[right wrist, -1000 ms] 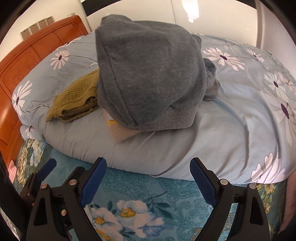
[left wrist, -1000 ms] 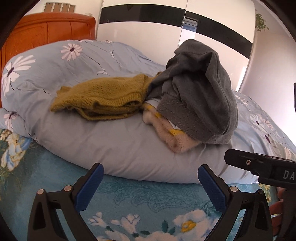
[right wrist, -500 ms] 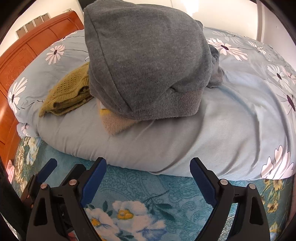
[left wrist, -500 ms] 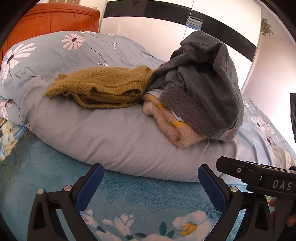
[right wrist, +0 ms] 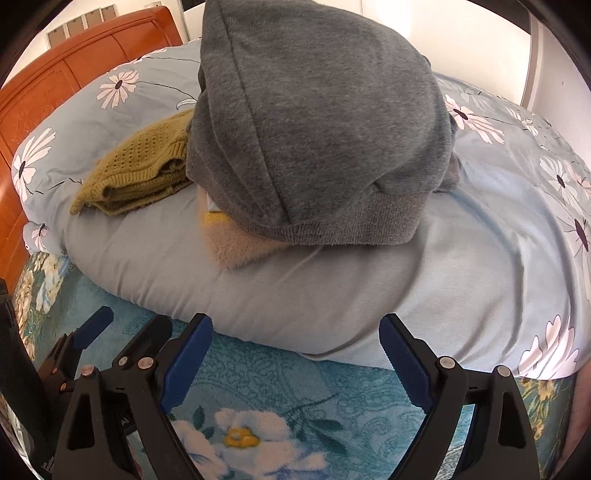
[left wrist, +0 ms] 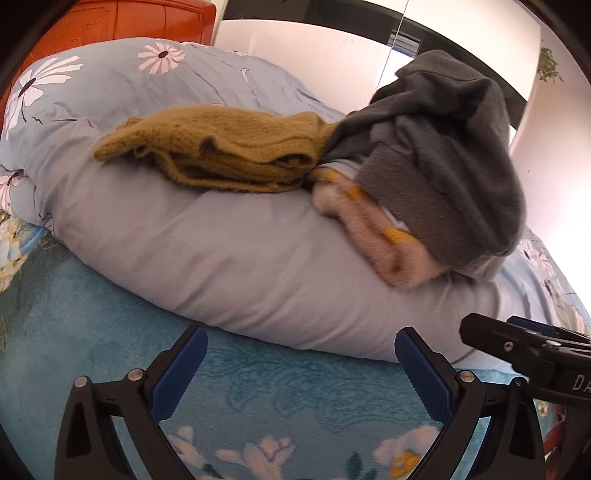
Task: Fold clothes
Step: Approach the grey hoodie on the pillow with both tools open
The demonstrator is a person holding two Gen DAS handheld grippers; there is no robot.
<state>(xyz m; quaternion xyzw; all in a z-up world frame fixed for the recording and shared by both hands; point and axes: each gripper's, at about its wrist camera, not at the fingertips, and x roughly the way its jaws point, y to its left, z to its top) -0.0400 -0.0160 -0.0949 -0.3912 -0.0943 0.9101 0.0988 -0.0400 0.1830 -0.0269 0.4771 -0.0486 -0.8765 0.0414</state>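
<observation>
A crumpled grey sweatshirt (left wrist: 443,158) (right wrist: 317,140) is heaped on top of a rolled pale-blue duvet (left wrist: 236,258) (right wrist: 314,288). Under it lies a beige fleece garment with yellow trim (left wrist: 384,251) (right wrist: 240,247). To the left sits a folded olive knit sweater (left wrist: 229,155) (right wrist: 140,173). My left gripper (left wrist: 301,365) is open and empty over the teal sheet, just short of the duvet. My right gripper (right wrist: 295,354) is open and empty too, below the grey sweatshirt. In each wrist view the other gripper shows at the edge.
A teal floral bedsheet (left wrist: 280,406) (right wrist: 277,402) covers the bed in the foreground. An orange wooden headboard (left wrist: 122,22) (right wrist: 55,85) stands at the back left. White wardrobe doors (left wrist: 314,55) with a dark band rise behind the bed.
Both grippers have moved in closer to the pile and lower, so the clothes and the duvet loom larger. The clothes themselves have not moved.
</observation>
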